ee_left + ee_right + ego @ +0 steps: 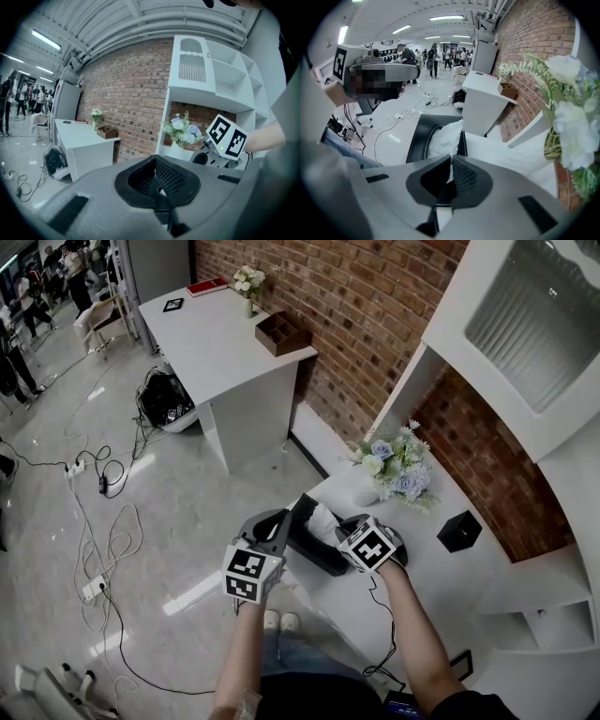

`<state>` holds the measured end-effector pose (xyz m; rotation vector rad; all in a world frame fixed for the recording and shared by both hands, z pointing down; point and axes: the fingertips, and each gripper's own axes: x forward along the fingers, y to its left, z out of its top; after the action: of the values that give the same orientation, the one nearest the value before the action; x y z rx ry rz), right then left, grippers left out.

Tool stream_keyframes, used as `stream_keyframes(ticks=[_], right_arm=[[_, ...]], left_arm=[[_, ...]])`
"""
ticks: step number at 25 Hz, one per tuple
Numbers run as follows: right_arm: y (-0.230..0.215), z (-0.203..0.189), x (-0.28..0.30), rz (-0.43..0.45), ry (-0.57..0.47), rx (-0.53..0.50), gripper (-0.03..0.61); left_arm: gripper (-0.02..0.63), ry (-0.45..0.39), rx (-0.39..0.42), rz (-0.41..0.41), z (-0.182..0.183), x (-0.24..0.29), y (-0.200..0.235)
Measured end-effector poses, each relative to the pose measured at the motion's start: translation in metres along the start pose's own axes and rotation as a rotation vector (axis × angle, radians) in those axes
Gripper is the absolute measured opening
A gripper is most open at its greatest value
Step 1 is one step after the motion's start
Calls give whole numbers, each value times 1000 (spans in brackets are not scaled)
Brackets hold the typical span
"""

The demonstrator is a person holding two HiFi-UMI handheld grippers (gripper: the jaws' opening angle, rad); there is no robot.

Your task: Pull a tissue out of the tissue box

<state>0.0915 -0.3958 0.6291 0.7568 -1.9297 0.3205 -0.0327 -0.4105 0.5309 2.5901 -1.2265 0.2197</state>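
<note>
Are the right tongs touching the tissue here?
Touching. The right gripper view shows the right tongs shut on the white tissue, pinched between their pads.

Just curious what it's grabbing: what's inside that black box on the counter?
A white tissue pokes up from the tissue box, pinched by the right gripper. Any tissues deeper inside are hidden under the black top.

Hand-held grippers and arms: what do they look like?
Both the left hand-held gripper and right hand-held gripper have grey bodies, black mesh-textured pads and a white cube with black square markers. A thin black cable hangs by the right forearm. Forearms bare; dark sleeve.
</note>
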Motion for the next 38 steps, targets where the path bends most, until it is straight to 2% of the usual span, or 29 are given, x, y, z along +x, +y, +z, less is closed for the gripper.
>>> stream_keyframes(ticks=[28,38], right_arm=[[-32,37,-58,-257,-178,-7,3],[-39,46,-85,-306,-236,-6,3]], left_arm=[[9,-26,15,-7,12,-6,-2],[9,-40,33,-18,25,-2,-7]])
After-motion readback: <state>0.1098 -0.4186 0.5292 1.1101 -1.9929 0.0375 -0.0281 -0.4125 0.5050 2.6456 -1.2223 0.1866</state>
